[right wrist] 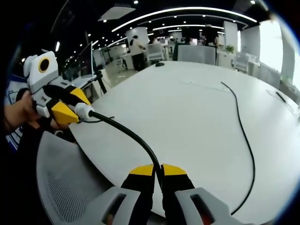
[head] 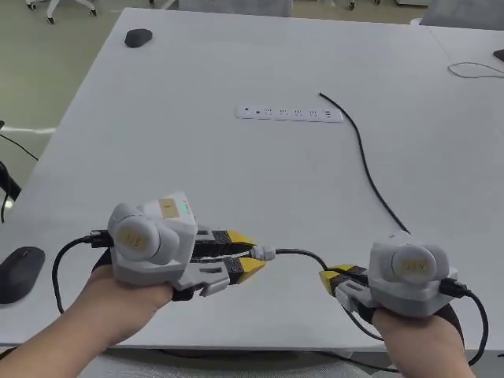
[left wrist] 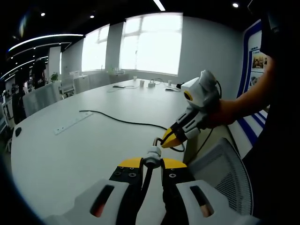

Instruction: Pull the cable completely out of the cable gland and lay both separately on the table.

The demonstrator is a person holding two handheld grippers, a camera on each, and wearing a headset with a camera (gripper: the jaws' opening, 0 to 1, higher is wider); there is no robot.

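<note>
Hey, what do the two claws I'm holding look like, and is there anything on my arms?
The left claw and right claw match: rounded light-grey housings, black middles, yellow wedge-shaped tips. A black lead trails from the back of each. In their own views, the grey fingers carry orange-red slots. The forearms are uncovered near the wrists.

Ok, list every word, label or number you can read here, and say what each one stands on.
None can be read.
White plastic power strip on the table: markings too small to read.
Blue-framed wall poster: blurred.
Tan sticker on the grey left gripper: too small to read.
</note>
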